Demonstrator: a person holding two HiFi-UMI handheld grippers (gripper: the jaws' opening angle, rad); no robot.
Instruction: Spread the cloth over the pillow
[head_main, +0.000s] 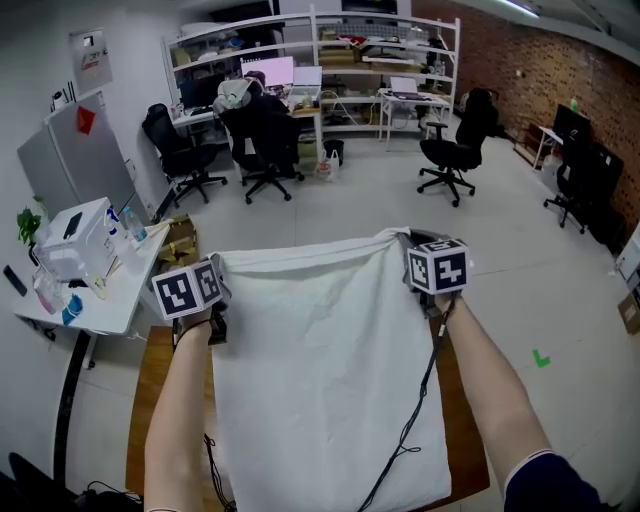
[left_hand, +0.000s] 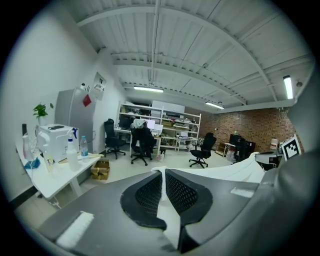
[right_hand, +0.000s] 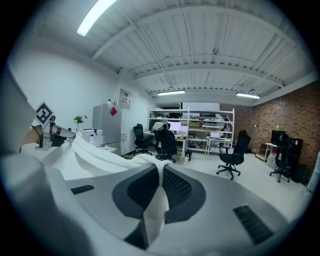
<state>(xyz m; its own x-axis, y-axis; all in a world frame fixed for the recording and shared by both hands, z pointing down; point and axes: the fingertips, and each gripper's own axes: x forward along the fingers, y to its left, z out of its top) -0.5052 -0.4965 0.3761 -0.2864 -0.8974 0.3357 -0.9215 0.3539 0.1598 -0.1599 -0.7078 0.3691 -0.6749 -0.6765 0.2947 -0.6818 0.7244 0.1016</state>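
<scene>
In the head view, the left gripper (head_main: 207, 285) and the right gripper (head_main: 424, 260) hold the white cloth (head_main: 330, 370) by its two upper corners. It is stretched between them, and a wooden table (head_main: 150, 400) shows at both its sides. In the left gripper view, the jaws are clenched on a cloth corner. In the right gripper view, the jaws also pinch a folded corner of the cloth.

No words or numbers can be read — the wall notice (head_main: 90, 58) is too small.
</scene>
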